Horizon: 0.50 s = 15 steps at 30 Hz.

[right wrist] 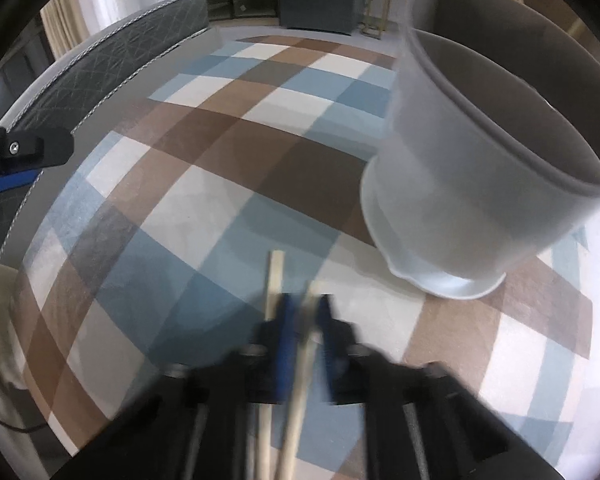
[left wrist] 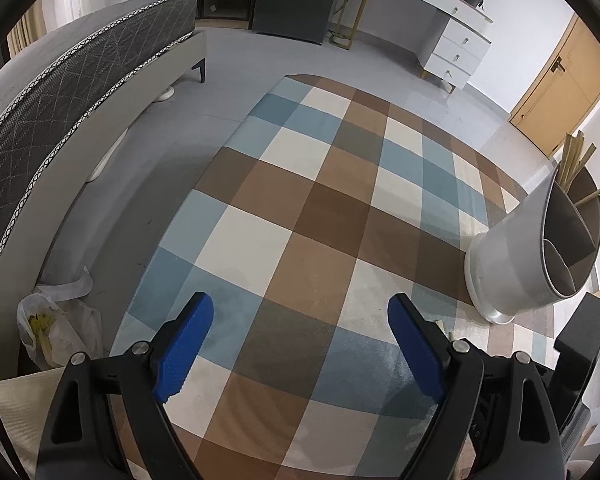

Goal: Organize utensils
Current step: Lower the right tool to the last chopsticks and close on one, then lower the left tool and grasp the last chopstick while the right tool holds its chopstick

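Right gripper (right wrist: 306,312), blue pads, clamped on a pale wooden chopstick (right wrist: 300,380); second pale wooden chopstick (right wrist: 274,276) lies just beside, outside the pads. Grey-white plastic utensil holder (right wrist: 472,160) stands near on the blue-brown checked rug (right wrist: 204,184). Left gripper (left wrist: 300,312) jaws wide apart, empty, over the rug; the holder, more chopsticks (left wrist: 576,160) inside, stands off to its right.

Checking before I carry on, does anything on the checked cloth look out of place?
One wooden chopstick lies on the cloth just outside the right tool, which grips only the other chopstick. The utensil holder stands upright.
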### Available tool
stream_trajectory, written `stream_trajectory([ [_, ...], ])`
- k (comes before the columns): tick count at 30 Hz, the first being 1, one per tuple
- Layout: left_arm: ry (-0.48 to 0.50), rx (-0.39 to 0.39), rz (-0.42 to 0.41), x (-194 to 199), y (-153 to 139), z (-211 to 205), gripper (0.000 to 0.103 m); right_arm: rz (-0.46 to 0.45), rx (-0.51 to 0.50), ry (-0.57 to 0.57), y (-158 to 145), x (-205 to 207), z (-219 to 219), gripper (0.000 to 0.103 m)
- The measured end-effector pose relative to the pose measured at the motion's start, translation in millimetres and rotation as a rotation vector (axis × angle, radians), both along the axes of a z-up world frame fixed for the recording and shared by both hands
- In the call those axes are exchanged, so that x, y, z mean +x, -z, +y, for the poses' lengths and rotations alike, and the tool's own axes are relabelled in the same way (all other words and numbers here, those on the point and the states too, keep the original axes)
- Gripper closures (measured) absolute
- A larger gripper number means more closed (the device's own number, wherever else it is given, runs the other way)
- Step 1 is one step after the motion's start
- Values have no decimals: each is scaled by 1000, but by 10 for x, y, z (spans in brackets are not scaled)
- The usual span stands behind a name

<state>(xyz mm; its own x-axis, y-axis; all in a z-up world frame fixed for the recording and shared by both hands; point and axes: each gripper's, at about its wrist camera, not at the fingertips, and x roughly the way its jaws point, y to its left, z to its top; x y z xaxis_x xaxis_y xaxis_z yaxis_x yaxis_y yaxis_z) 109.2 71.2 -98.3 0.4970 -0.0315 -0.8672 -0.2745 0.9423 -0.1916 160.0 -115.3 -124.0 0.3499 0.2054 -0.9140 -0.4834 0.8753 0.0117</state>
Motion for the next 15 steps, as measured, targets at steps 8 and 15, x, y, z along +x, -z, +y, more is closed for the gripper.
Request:
stream_trajectory([
  [8, 23, 27, -22, -24, -53, -117, 17, 2, 150, 109, -224, 9, -299, 99],
  [15, 54, 46, -2, -34, -17, -307, 17, -3, 336, 243, -477, -75, -762, 99],
])
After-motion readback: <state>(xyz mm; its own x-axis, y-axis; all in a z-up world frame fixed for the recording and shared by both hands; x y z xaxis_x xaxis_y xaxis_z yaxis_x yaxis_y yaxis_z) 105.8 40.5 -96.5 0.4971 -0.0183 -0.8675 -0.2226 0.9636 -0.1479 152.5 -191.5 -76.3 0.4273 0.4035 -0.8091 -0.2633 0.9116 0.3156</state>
